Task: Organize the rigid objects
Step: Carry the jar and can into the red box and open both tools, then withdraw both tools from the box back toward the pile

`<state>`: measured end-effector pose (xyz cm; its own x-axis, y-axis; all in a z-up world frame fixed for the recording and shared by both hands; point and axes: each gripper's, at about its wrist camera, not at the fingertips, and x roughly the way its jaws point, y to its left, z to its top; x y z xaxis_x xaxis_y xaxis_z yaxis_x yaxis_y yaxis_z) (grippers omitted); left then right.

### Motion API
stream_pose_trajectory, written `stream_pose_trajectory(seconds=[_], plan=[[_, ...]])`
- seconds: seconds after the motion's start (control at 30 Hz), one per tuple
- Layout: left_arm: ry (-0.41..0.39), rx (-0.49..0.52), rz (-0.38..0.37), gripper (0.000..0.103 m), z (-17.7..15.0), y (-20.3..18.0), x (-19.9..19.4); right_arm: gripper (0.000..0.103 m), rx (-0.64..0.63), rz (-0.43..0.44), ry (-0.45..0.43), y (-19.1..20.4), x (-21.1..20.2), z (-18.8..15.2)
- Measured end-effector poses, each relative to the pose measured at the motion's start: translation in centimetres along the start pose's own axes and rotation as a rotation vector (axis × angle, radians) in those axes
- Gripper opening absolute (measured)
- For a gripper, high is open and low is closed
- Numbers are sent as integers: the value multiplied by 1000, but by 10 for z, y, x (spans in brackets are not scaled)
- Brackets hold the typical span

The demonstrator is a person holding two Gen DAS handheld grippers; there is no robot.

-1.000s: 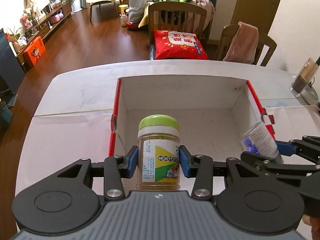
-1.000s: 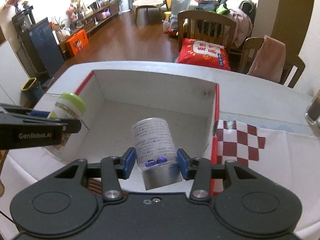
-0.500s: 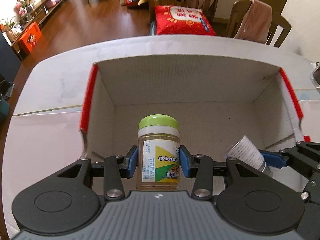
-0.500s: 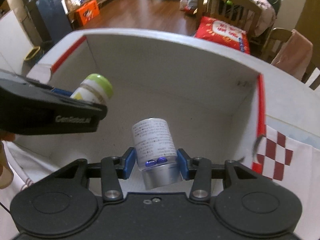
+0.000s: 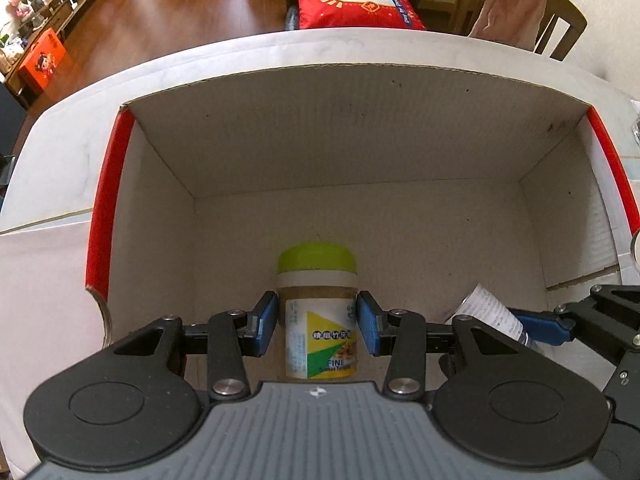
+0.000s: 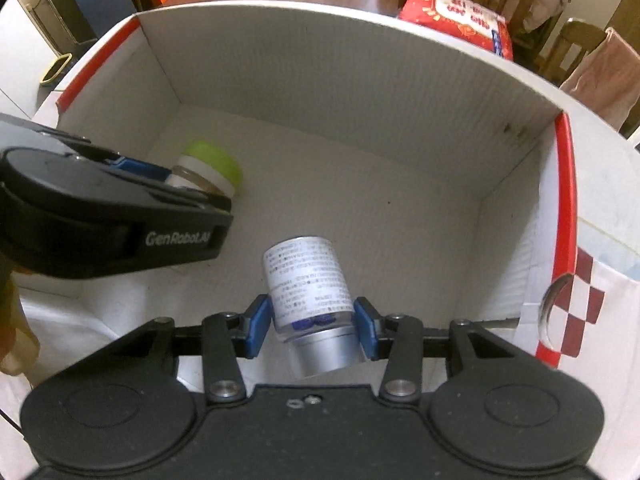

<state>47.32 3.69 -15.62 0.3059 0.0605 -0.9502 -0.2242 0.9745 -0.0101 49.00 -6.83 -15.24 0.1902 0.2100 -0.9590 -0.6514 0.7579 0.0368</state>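
My left gripper is shut on a green-lidded jar with a yellow and green label, held upright low inside the open cardboard box. My right gripper is shut on a white-labelled bottle with a silver cap, tilted, cap toward me, also inside the box. The bottle shows at the right in the left wrist view, and the jar and left gripper show at the left in the right wrist view. Whether either container touches the box floor is unclear.
The box has white inner walls and red rims and stands on a white table. A red-and-white chequered cloth lies right of the box. Chairs, one with a red cushion, stand behind the table.
Both grippers have moved forward and down, deeper into the box, each still holding its container. The box walls now fill both views.
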Motion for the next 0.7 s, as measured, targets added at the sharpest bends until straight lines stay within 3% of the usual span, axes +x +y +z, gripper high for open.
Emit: stream_pose_trajectory(seconds=[0.23,0.3,0.37,0.5,0.7], plan=[[18,-15,-18,42,1,4,2,49,1,9,28,1,0,0],[24,-23,-26,43,6,4,4,61,0,14,25,2,-3,-2],[23,-35,-36,44,6,5,1,65,0,13,3,3,-8,-4],[2,-40,-41,55,3,8,-8,65,4,19,-3,4,-14,-11],[-33,-46,-40,55,-2,8,-26,67,-11,22,-34,2,-25,-4]])
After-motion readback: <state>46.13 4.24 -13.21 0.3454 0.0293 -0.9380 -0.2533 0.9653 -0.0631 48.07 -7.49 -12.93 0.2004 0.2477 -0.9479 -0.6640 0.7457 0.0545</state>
